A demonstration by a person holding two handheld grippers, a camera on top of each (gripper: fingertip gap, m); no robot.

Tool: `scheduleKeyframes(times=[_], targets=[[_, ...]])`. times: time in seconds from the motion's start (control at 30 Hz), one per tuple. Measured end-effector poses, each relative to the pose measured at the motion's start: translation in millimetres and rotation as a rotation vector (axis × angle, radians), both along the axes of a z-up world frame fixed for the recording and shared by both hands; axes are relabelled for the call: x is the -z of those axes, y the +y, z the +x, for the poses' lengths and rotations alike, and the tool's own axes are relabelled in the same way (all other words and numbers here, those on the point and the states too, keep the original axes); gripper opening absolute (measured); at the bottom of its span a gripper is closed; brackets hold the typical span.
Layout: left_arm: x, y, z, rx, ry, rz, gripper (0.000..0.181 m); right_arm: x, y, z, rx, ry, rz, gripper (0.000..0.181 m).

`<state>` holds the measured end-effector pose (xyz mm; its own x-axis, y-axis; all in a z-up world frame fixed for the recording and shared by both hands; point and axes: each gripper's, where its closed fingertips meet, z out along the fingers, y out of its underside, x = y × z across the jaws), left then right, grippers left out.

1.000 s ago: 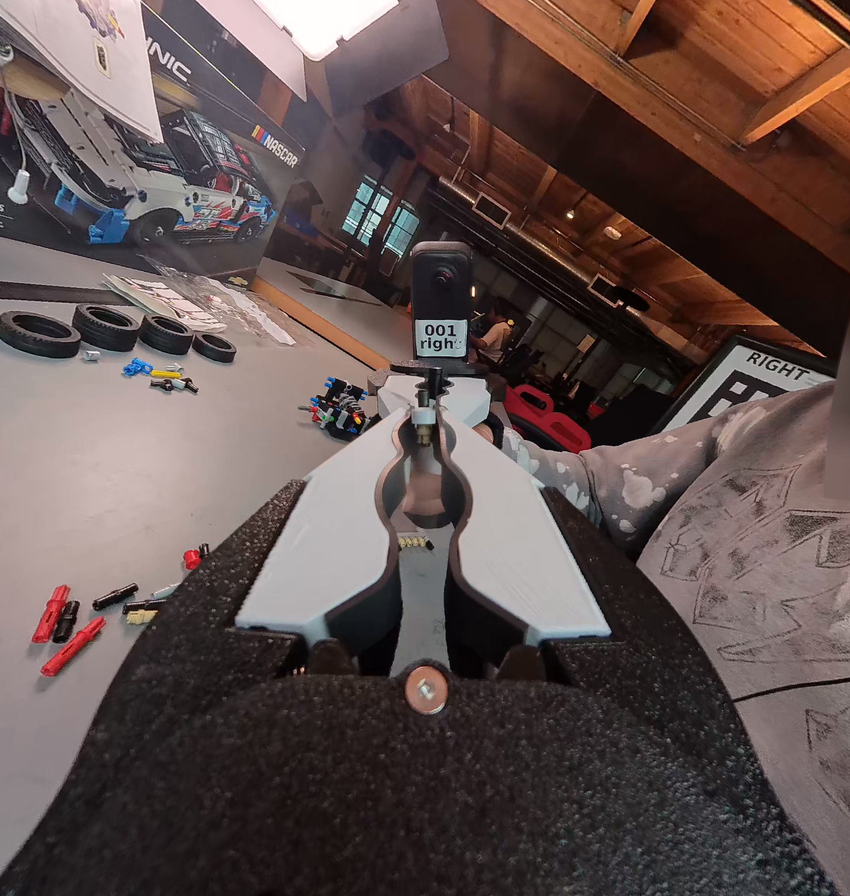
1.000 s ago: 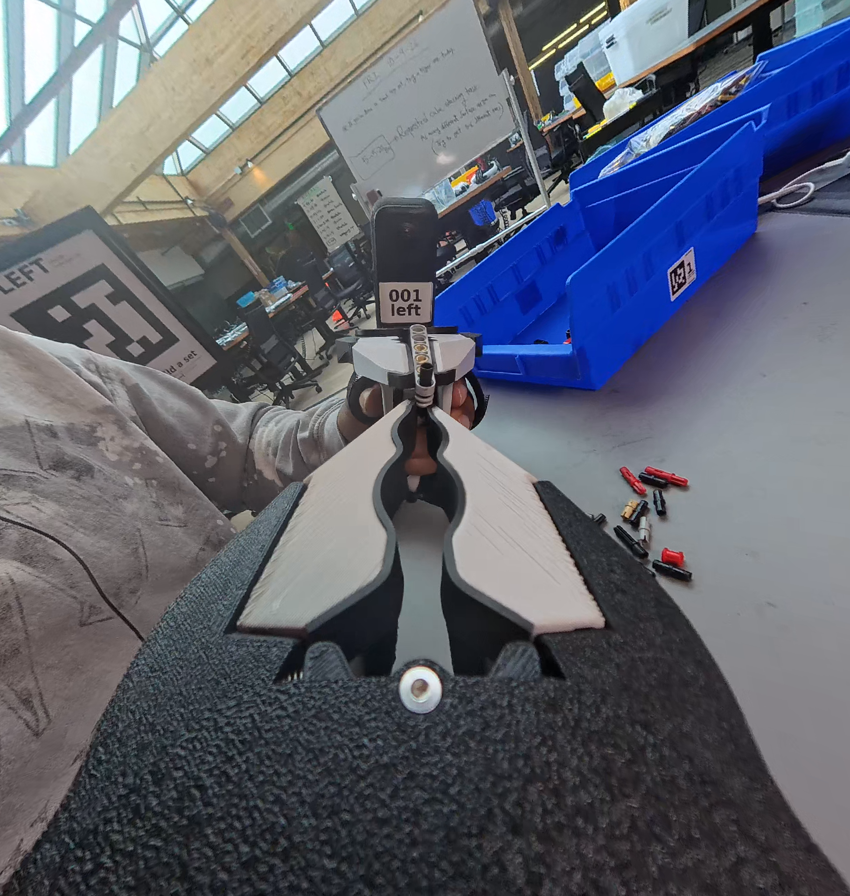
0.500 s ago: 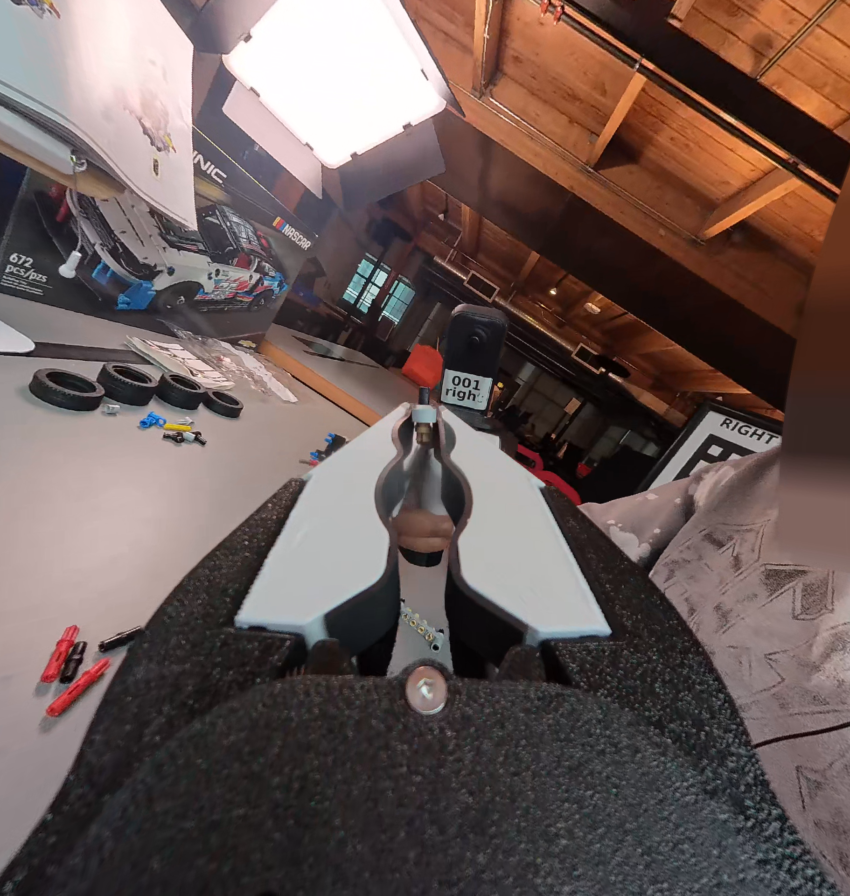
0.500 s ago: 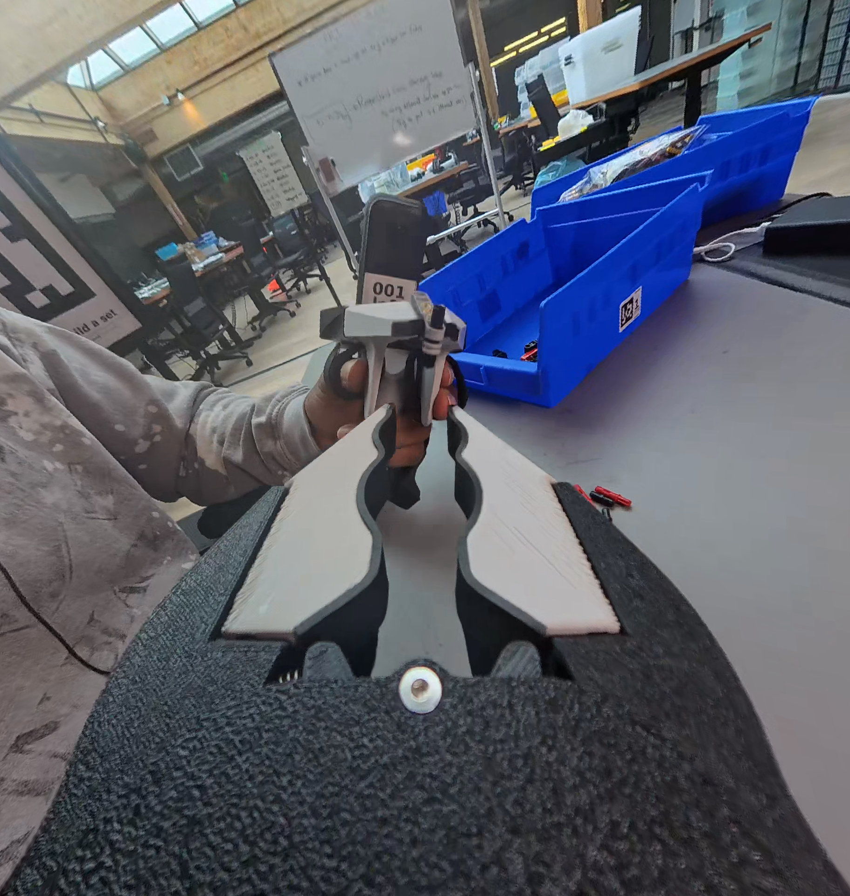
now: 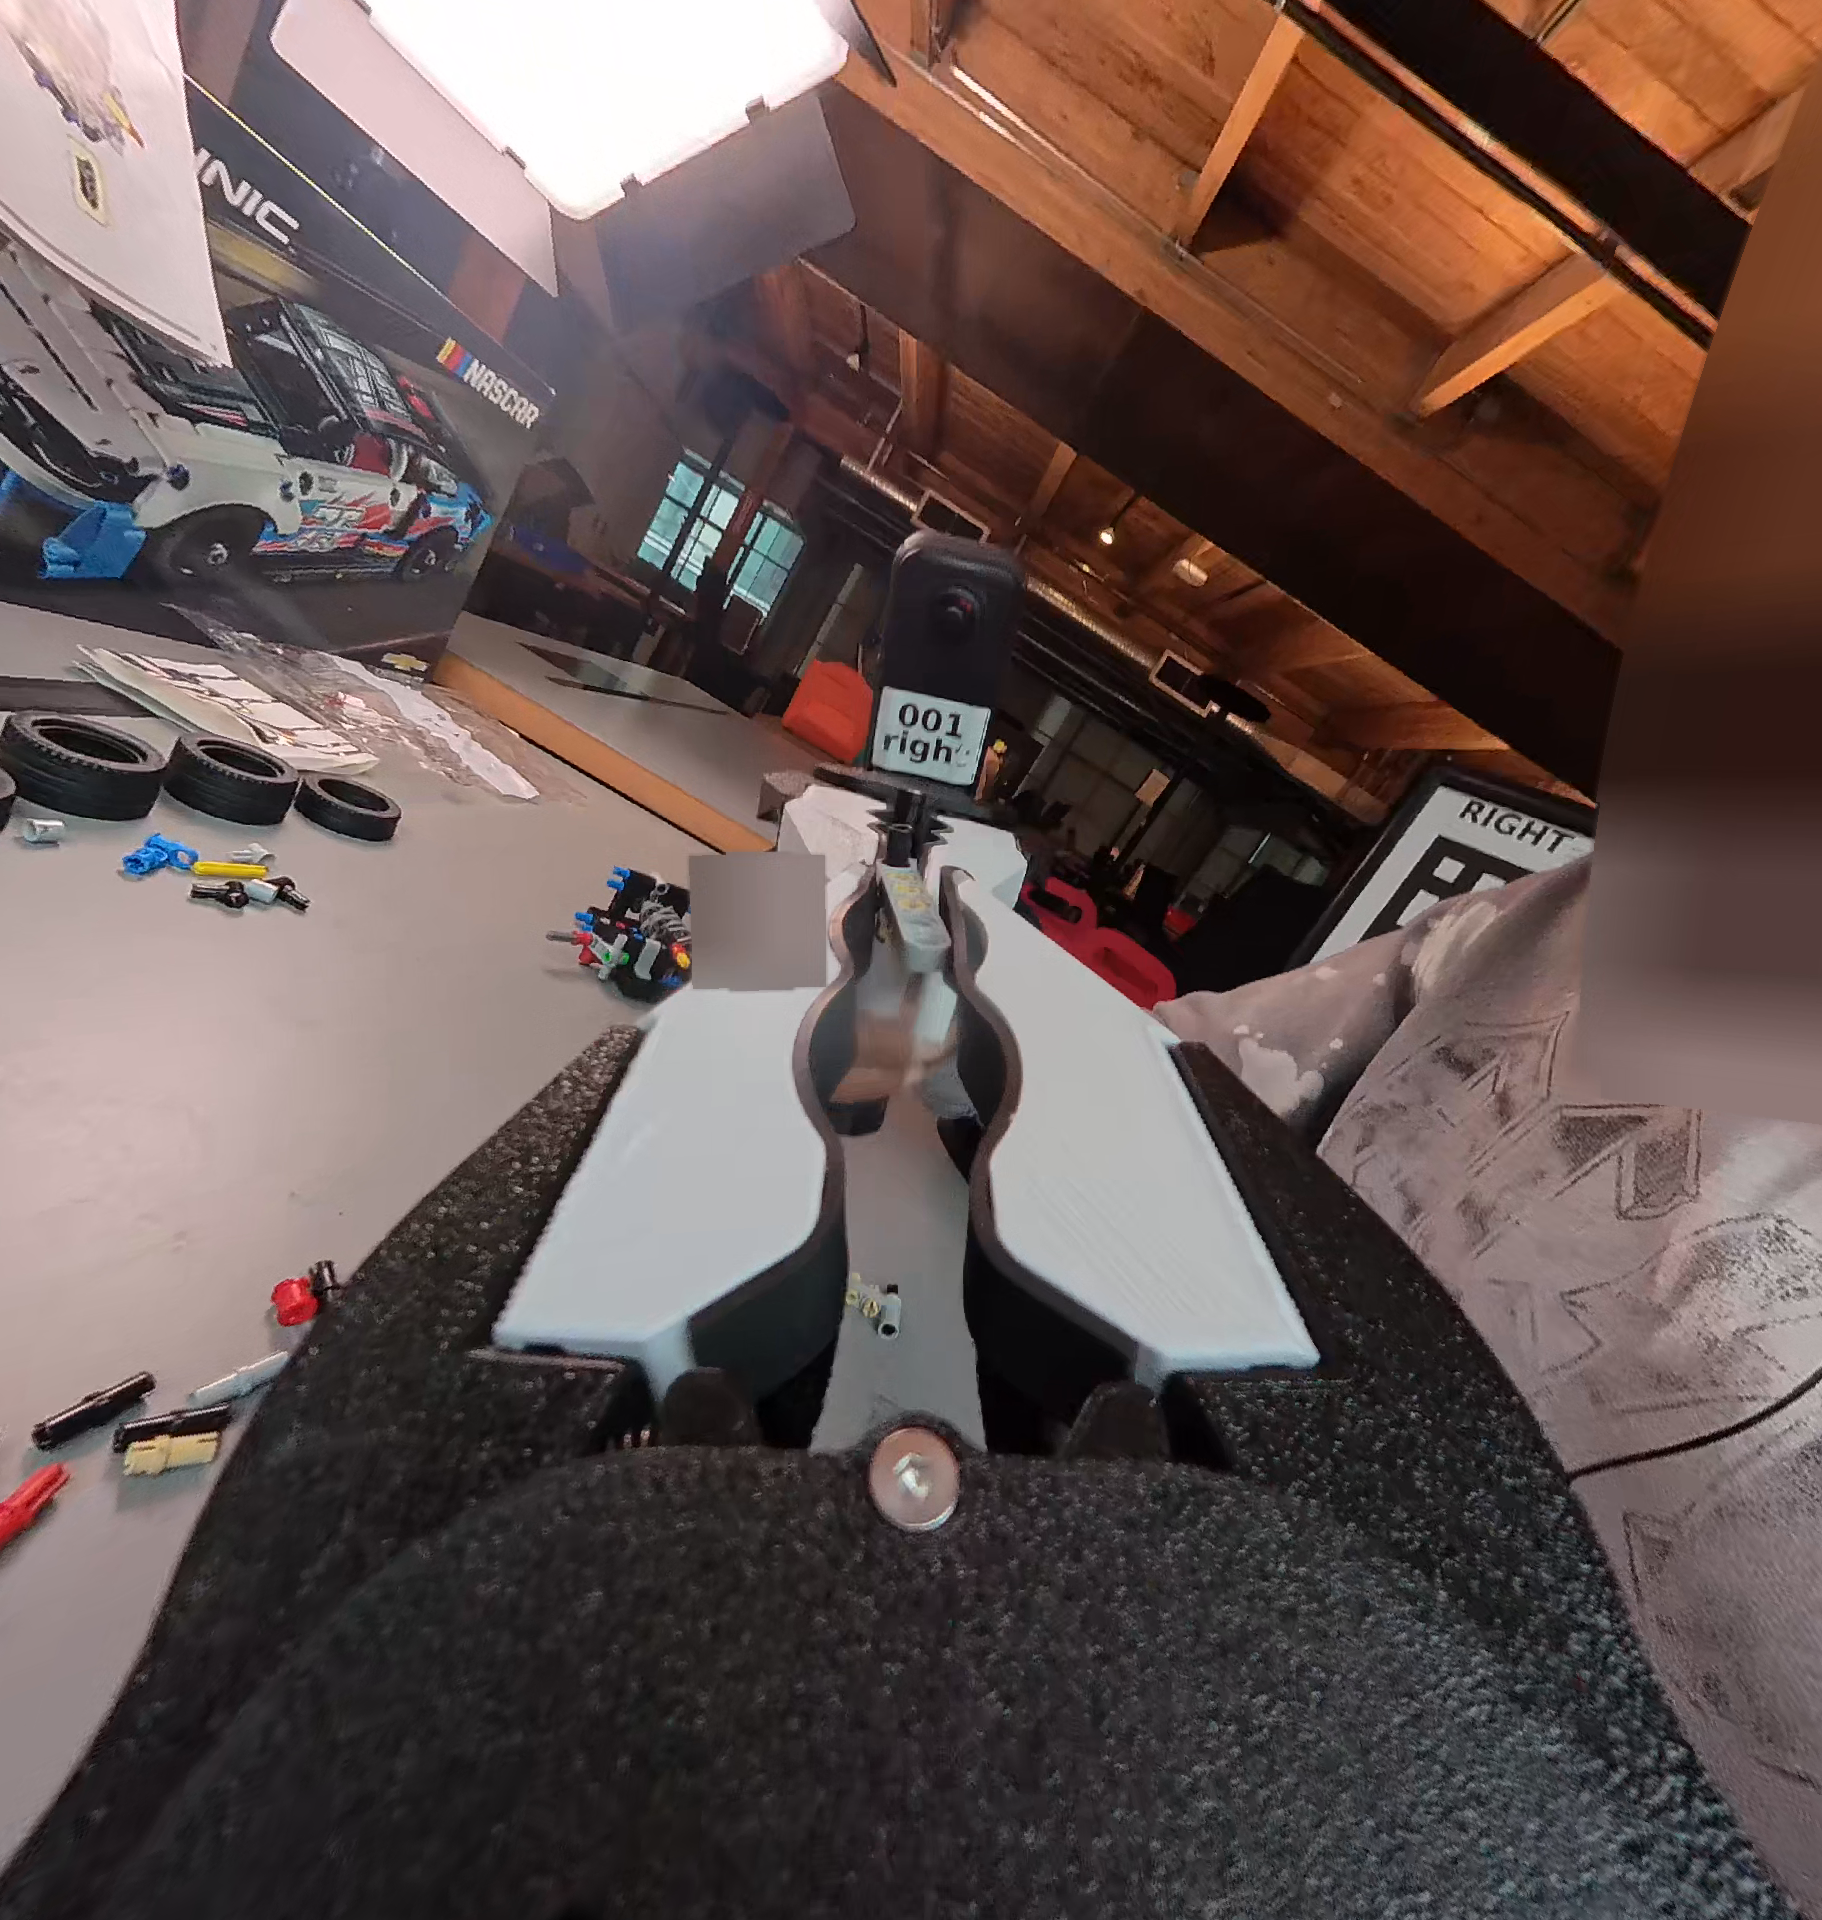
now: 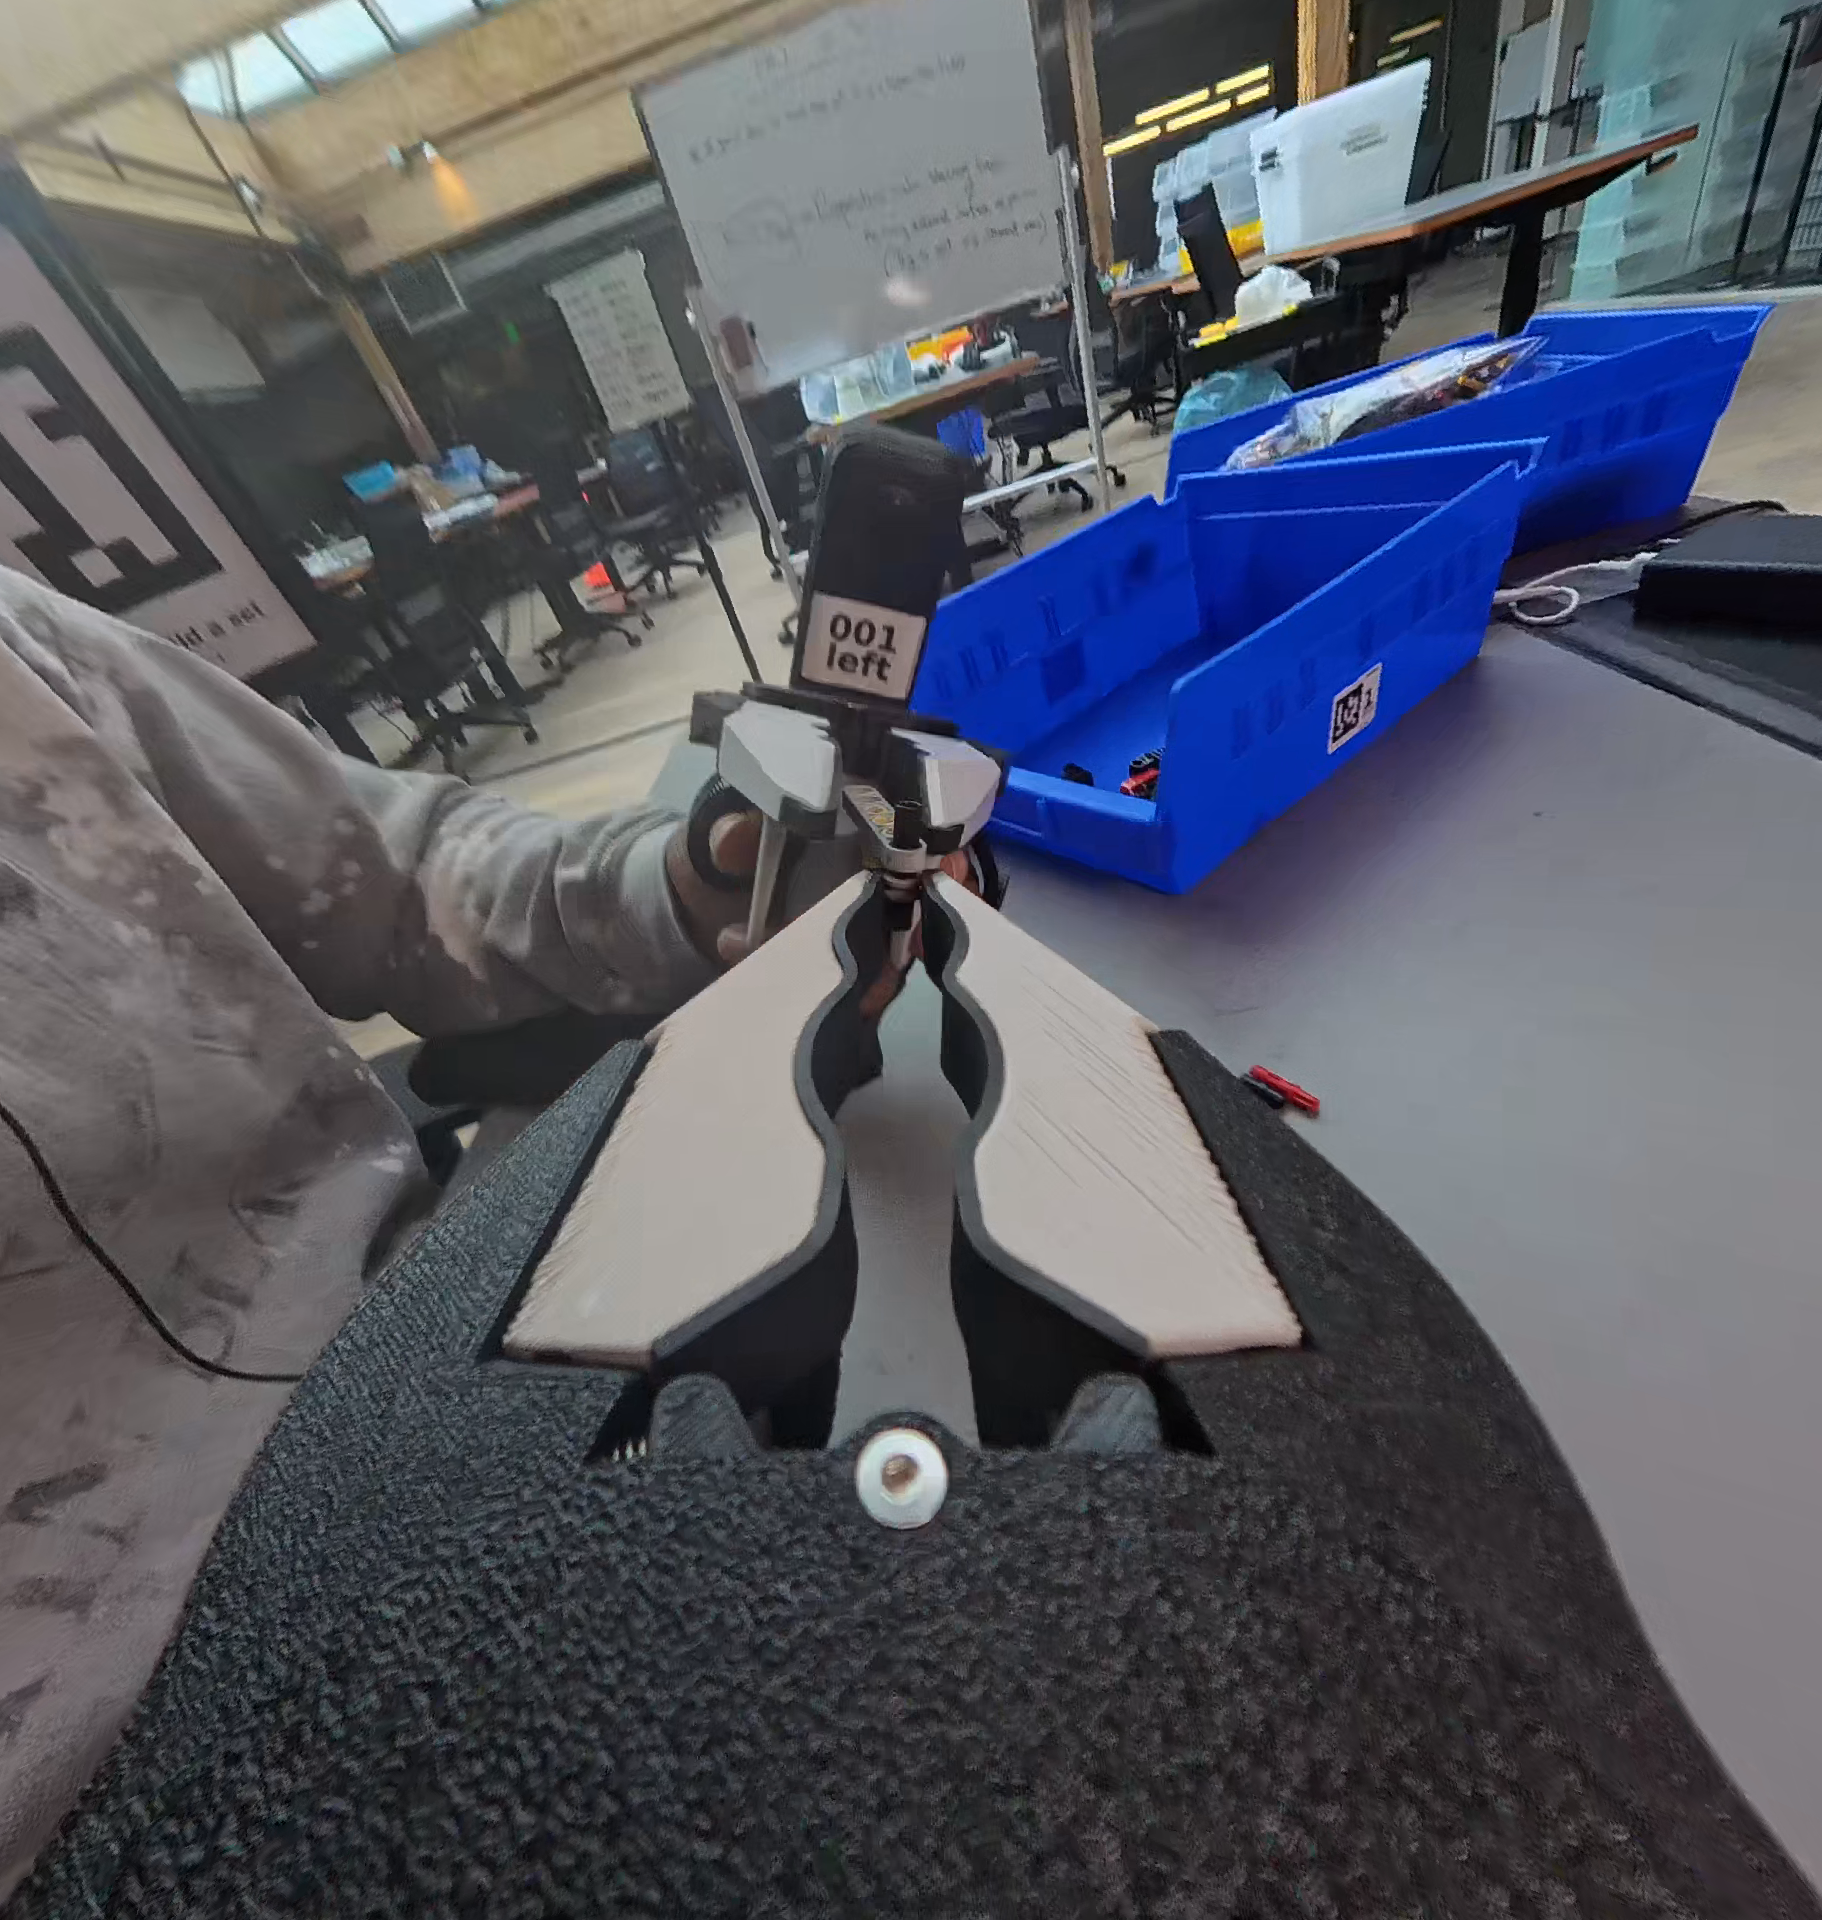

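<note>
Two hand-held grippers face each other, tip to tip, above a grey worktop. The left gripper has its fingers drawn close on a short grey beam with a row of holes. The beam's long axis runs along the fingers and points away, towards the far gripper. The right gripper has its fingers narrowed around a thin black-and-white pin that stands upright, crosswise to the beam, with its upper end at the beam. Whether those fingers actually pinch the pin cannot be told. Only the left wrist view shows the left part of the worktop: a row of black tyres, a model-car box standing at the far left, a small built assembly, and loose red and black pins near the left. Only the right wrist view shows blue bins at the far right, a whiteboard beyond, and a hand gripping the left gripper.
</note>
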<state>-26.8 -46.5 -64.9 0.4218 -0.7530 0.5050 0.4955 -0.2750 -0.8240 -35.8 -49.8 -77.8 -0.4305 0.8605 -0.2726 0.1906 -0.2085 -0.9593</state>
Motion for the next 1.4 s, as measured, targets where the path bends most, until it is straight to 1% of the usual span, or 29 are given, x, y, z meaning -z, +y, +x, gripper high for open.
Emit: scheduleKeyframes(times=[0.03, 0.1, 0.17, 0.2, 0.23, 0.27, 0.33, 0.43, 0.5, 0.57, 0.73, 0.77, 0.8, 0.83, 0.87, 0.9, 0.93, 0.97, 1.03, 1.07, 1.1, 1.23, 1.3, 1.33, 1.4], targets=[[4, -2, 2, 0.025, 0.06, -0.006, 0.015, 7, -1, 2, -0.01, -0.037, 0.086, 0.006], [18, -7, 9, 0.061, 0.234, -0.013, 0.022, 18, -2, 5, -0.004, -0.087, 0.229, 0.006], [29, -10, 13, 0.059, 0.404, 0.01, 0.021, 25, -8, 10, -0.03, -0.119, 0.341, 0.006], [32, -11, 14, 0.058, 0.459, 0.021, 0.019, 27, -10, 11, -0.033, -0.12, 0.39, 0.006], [33, -13, 14, 0.057, 0.496, 0.028, 0.017, 28, -13, 12, -0.044, -0.119, 0.429, 0.006], [35, -14, 14, 0.059, 0.524, 0.031, 0.01, 29, -16, 13, -0.049, -0.115, 0.469, 0.006], [37, -17, 13, 0.057, 0.586, 0.043, 0.009, 31, -18, 12, -0.031, -0.102, 0.566, 0.006], [39, -22, 13, 0.045, 0.695, 0.094, 0.007, 32, -21, 11, -0.024, -0.089, 0.636, 0.006], [35, -23, 12, 0.031, 0.702, 0.137, 0.006, 31, -21, 10, -0.013, -0.08, 0.647, 0.006], [28, -23, 12, 0.009, 0.65, 0.17, 0.005, 26, -20, 10, -0.012, -0.06, 0.612, 0.006], [28, -18, 15, -0.019, 0.61, 0.19, 0.004, 32, -14, 12, -0.021, -0.068, 0.568, 0.006], [17, -22, 17, -0.015, 0.55, 0.231, 0.004, 43, -7, 12, -0.01, -0.131, 0.594, 0.005], [-8, -29, 14, -0.015, 0.427, 0.285, 0.0, 75, 9, 15, -0.001, -0.24, 0.714, 0.006], [-27, -31, 7, -0.047, 0.386, 0.309, 0.0, 92, 10, 16, -0.017, -0.263, 0.681, 0.006], [-30, -31, 2, -0.088, 0.467, 0.347, 0.0, 85, 0, 13, -0.033, -0.214, 0.553, 0.006], [-25, -30, -3, -0.114, 0.547, 0.366, 0.0, 74, -3, 10, -0.031, -0.184, 0.55, 0.006], [-15, -27, -8, -0.115, 0.572, 0.322, 0.0, 65, -3, 7, -0.02, -0.158, 0.607, 0.006], [0, -23, -12, -0.1, 0.595, 0.246, 0.0, 60, -2, 5, -0.015, -0.154, 0.619, 0.006], [28, -14, -14, -0.086, 0.668, 0.129, 0.001, 64, 2, 5, -0.001, -0.169, 0.658, 0.006], [36, -13, -10, -0.062, 0.698, 0.108, 0.017, 67, 1, 7, -0.006, -0.171, 0.679, 0.006], [44, -12, -6, -0.037, 0.738, 0.091, 0.027, 69, -2, 9, -0.009, -0.171, 0.688, 0.006], [67, -14, 8, 0.012, 0.848, 0.071, 0.023, 70, -6, 10, -0.016, -0.18, 0.751, 0.006], [78, -13, 8, 0.005, 0.944, 0.072, 0.023, 72, -7, 10, -0.022, -0.186, 0.787, 0.006], [82, -12, 8, -0.001, 0.988, 0.08, 0.02, 73, -8, 11, -0.024, -0.191, 0.811, 0.006], [88, -12, 9, -0.005, 1.058, 0.089, 0.009, 77, -9, 12, -0.03, -0.2, 0.866, 0.006]])
